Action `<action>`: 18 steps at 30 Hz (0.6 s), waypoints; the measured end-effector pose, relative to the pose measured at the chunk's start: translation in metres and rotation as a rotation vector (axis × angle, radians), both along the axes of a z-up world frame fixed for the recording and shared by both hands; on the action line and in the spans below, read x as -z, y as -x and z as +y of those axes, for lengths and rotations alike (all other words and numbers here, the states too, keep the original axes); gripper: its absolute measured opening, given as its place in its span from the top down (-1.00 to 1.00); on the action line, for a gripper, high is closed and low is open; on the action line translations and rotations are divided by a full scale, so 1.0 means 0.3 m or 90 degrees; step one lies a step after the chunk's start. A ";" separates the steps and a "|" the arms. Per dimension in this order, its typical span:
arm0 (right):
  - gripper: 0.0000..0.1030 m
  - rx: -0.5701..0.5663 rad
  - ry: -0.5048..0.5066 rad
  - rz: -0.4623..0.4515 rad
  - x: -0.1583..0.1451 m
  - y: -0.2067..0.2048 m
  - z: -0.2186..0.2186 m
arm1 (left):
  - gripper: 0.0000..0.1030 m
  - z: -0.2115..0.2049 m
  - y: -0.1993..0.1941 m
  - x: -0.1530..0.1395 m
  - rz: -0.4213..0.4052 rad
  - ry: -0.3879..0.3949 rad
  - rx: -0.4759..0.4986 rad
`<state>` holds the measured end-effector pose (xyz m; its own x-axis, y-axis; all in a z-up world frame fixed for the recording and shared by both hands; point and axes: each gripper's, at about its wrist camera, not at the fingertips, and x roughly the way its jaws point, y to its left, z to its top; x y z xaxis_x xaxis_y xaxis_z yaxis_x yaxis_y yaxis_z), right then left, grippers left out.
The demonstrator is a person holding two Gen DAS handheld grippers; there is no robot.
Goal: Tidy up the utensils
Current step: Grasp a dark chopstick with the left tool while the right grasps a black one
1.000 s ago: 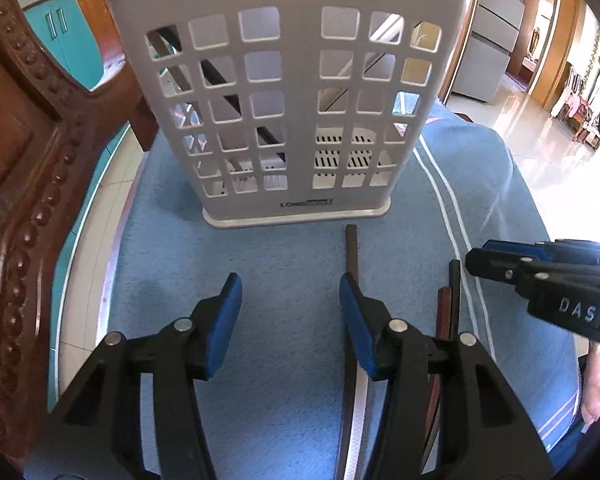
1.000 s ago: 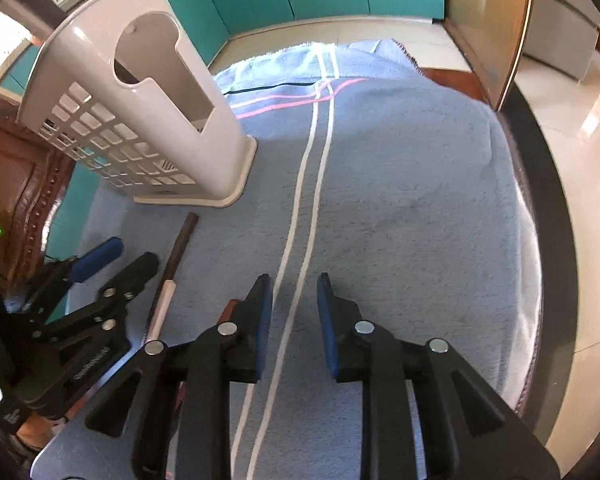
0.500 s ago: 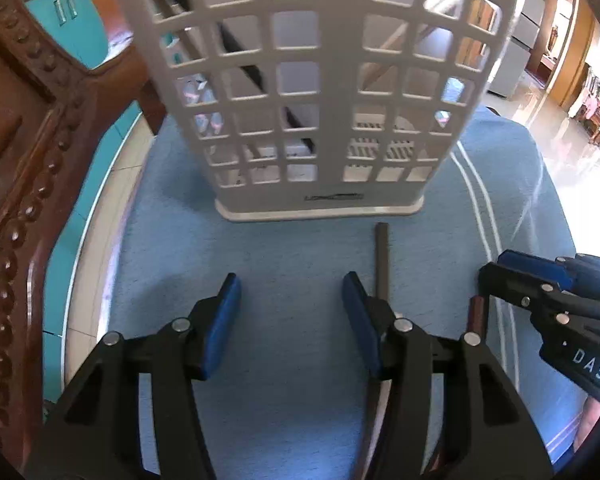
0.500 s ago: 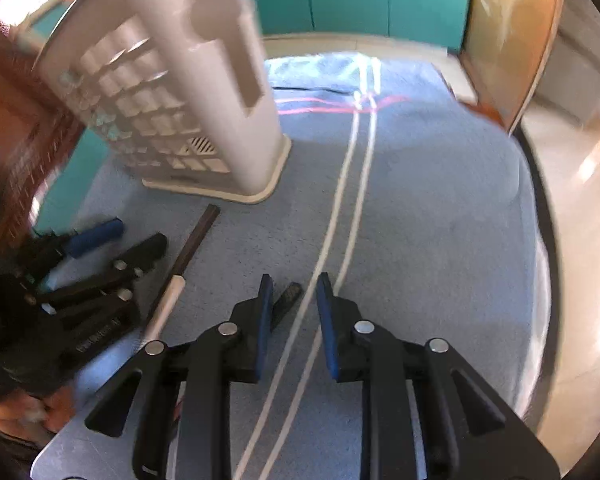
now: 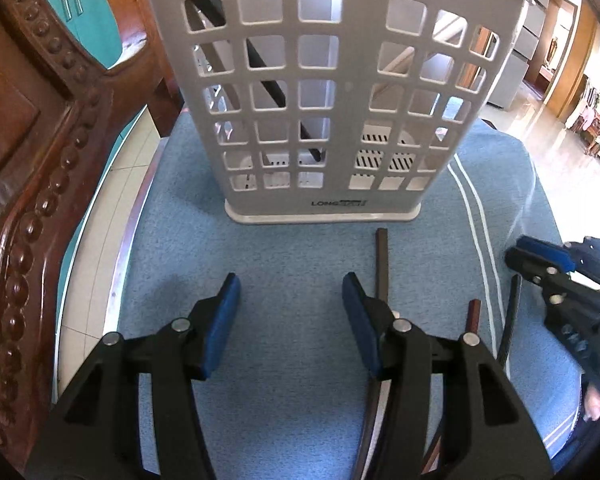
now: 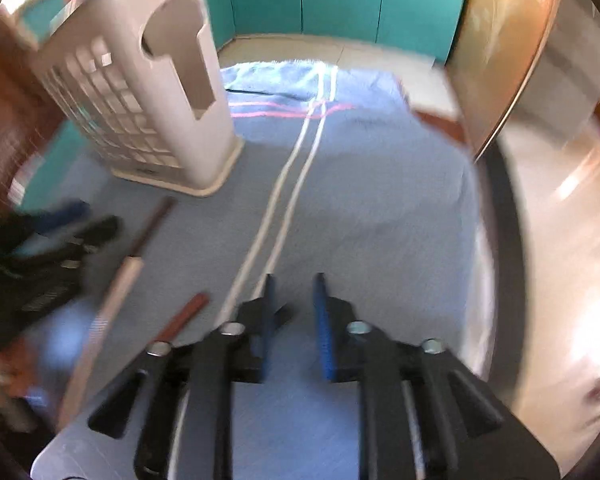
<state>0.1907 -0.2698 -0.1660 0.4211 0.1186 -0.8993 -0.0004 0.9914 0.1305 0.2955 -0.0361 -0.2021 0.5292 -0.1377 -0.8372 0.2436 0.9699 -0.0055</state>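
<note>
Chopsticks lie loose on the blue towel (image 5: 292,264) in front of the white basket (image 5: 332,92); I count three outside it: a brown-and-pale one (image 5: 381,256) just beside my left hand-held gripper (image 5: 290,312), a reddish one (image 5: 473,316), and a black one (image 5: 510,320) near my right hand-held gripper (image 6: 293,312). One dark stick (image 5: 268,80) already leans inside the basket's left compartment. My left jaws stand about half open over bare towel, holding nothing; my right jaws, narrow, have just been opening, with the black stick's tip at the left pad, apparently ungripped. Risks, as I judge them: a thin stick may roll on the soft pile as the pads close; the tall, light basket may tip if bumped.
</note>
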 end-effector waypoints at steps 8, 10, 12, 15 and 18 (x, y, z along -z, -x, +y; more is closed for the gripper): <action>0.29 -0.032 -0.005 0.030 0.024 0.045 0.095 | -0.06 0.022 0.025 -0.042 -0.004 0.010 -0.006; 0.34 -0.044 0.033 0.010 0.025 0.050 0.135 | -0.06 0.021 0.023 -0.043 -0.004 0.012 -0.006; 0.58 -0.063 0.078 -0.017 0.022 0.065 0.191 | -0.06 0.032 0.033 -0.048 -0.005 0.019 -0.003; 0.77 -0.109 0.113 -0.050 0.019 0.083 0.260 | -0.06 0.008 0.036 -0.048 -0.006 0.025 0.006; 0.80 -0.118 0.153 -0.070 0.022 0.096 0.299 | -0.07 -0.040 0.032 -0.042 -0.006 0.034 0.023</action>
